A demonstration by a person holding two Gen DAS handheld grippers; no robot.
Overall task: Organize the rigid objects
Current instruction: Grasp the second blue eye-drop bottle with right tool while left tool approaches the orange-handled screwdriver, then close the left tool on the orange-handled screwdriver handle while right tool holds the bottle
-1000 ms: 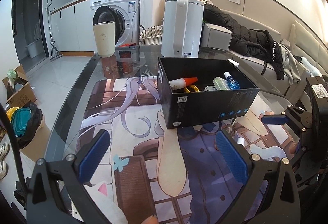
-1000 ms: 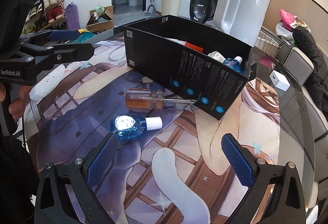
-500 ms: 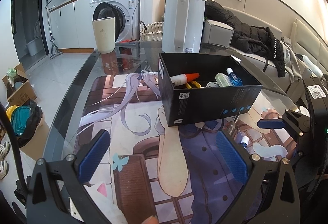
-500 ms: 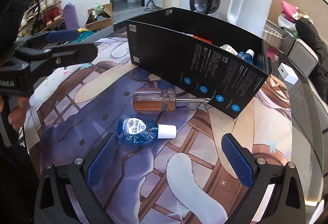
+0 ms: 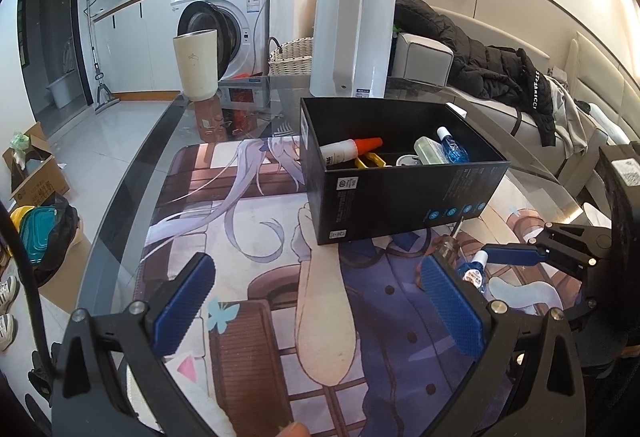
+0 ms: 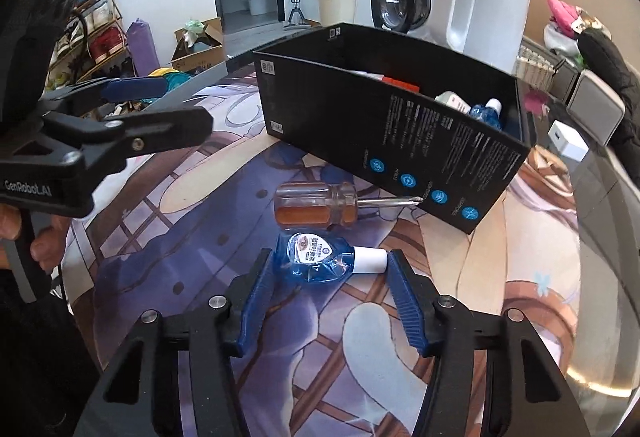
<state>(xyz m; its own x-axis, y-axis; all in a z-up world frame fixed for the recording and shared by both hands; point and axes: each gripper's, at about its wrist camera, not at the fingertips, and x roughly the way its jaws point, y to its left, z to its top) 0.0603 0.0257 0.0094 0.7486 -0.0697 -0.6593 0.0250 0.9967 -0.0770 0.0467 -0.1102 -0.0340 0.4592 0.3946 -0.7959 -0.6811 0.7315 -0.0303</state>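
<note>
A black box [image 6: 400, 133] stands on the printed mat and holds several small bottles; it also shows in the left wrist view [image 5: 400, 193]. A small blue bottle with a white cap [image 6: 320, 264] lies on the mat in front of it. My right gripper [image 6: 330, 277] has its pads at the bottle's two ends, touching or nearly so. A screwdriver with an amber handle [image 6: 316, 205] lies just beyond, its tip at the box wall. My left gripper [image 5: 320, 301] is open and empty, above the mat left of the bottle.
A white kettle [image 5: 352, 37] and a cream cup [image 5: 196, 65] stand at the far end of the glass table. A white charger block [image 6: 568, 141] lies right of the box. The table's edge [image 5: 120, 197] runs along the left.
My right gripper has moved forward and down to the blue bottle and its fingers have narrowed around it. The left gripper has held nearly still.
</note>
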